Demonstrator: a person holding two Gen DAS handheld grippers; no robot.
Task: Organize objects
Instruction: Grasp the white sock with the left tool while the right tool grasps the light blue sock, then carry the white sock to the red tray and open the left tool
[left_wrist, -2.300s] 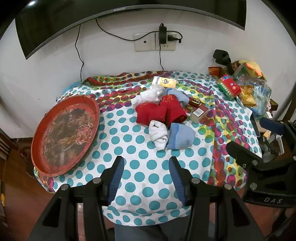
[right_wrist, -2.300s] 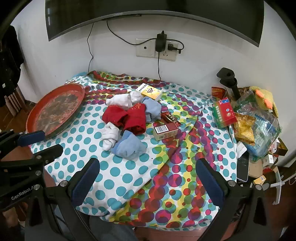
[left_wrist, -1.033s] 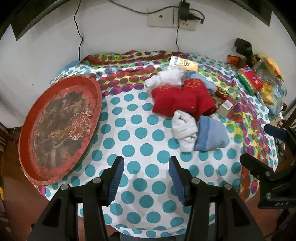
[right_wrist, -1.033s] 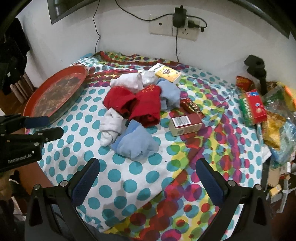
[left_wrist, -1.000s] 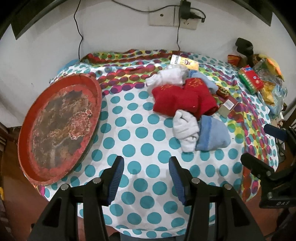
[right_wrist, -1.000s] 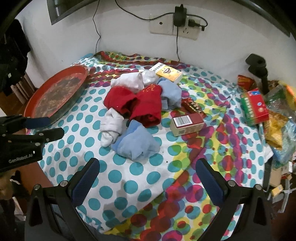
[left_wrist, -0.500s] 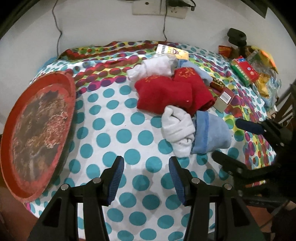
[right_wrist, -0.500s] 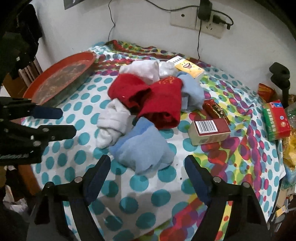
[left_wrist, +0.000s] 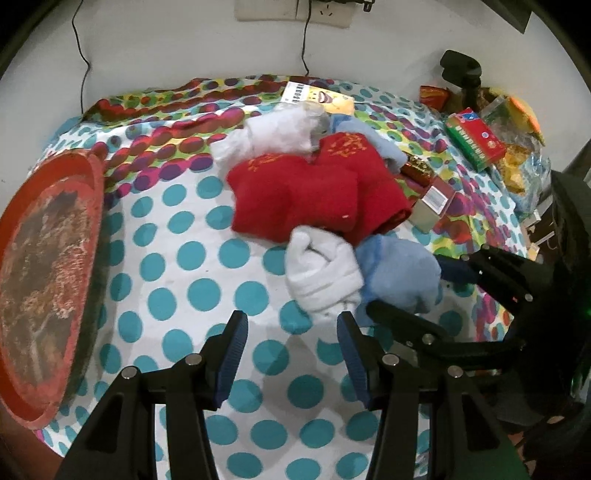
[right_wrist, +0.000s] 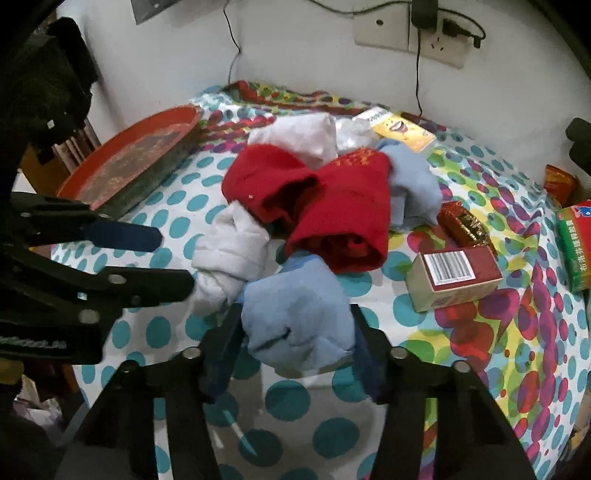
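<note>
A: Reading left to right, how far along is the sorting?

B: Barely begun, I'd judge. Far to the left of the left gripper (left_wrist: 290, 349) lies the round red tray (left_wrist: 94, 177), its worn, mottled face bare of any sock. That gripper hangs with its jaws apart and nothing between them, over the dotted cloth (left_wrist: 166, 258).

A: And ahead of it?

B: The white sock bundle (left_wrist: 321, 273), soft and ribbed, sits just beyond its right finger. Behind that are the plush red socks (left_wrist: 314, 192), folded and touching.

A: The right gripper?

B: The right gripper (right_wrist: 295, 345) is closing on the pale blue sock bundle (right_wrist: 295, 314), a rounded fleecy lump already between its jaws, both pads touching its sides. To its right sits a stiff cardboard box (right_wrist: 454, 278) with a barcode.

A: So what's left?

B: Everything: each bundle is still on the cloth.
</note>
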